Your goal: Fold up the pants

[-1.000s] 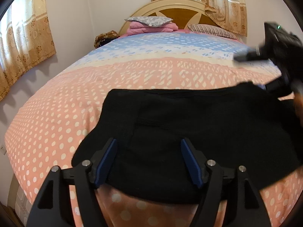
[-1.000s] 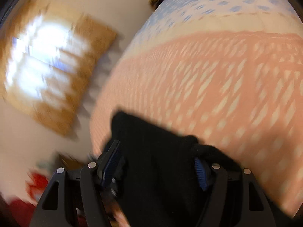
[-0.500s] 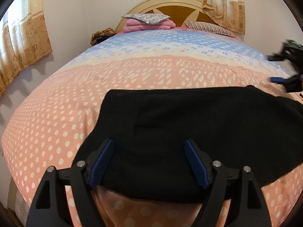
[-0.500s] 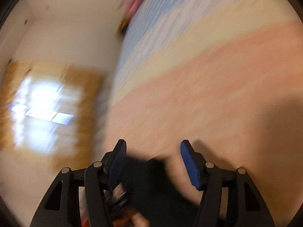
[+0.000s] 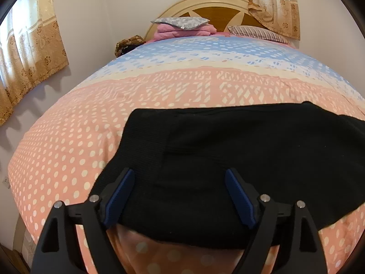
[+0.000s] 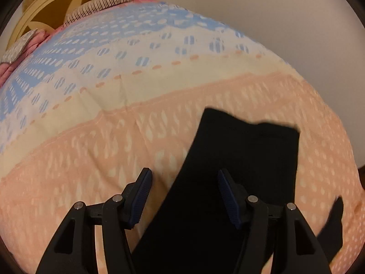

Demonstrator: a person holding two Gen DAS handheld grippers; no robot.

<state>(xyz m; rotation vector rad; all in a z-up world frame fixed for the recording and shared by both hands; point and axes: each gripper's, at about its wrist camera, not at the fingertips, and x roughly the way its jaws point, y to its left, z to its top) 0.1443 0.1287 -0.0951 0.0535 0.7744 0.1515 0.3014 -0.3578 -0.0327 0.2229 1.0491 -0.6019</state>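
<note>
bed (image 5: 68,141) across most of both views, under a quilt (image 6: 91,159) banded peach with white dots low, cream in the middle, blue toward the top. curved wooden headboard (image 5: 219,11) at top centre of the left view, with a striped pillow (image 5: 257,33) to its right and a pink folded stack (image 5: 182,30) under a grey patterned cushion (image 5: 180,21) to its left. dark brown bundle (image 5: 127,43) at the bed's upper left corner. gold floral curtains (image 5: 29,52) at far left and upper right, pale walls between.

black pants (image 5: 228,159) flat on the peach band, spread across the lower centre and right of the left view; in the right view, narrow leg end (image 6: 246,150) in the lower right, reaching up toward mid-frame.

left tool (image 5: 178,194) at bottom centre, released and just now widening, blue pads apart above the pants' near edge, nothing pinched. right tool (image 6: 183,196) at bottom centre, released after narrowing a little, left pad over the quilt, right pad over the black cloth, no grip on it.
</note>
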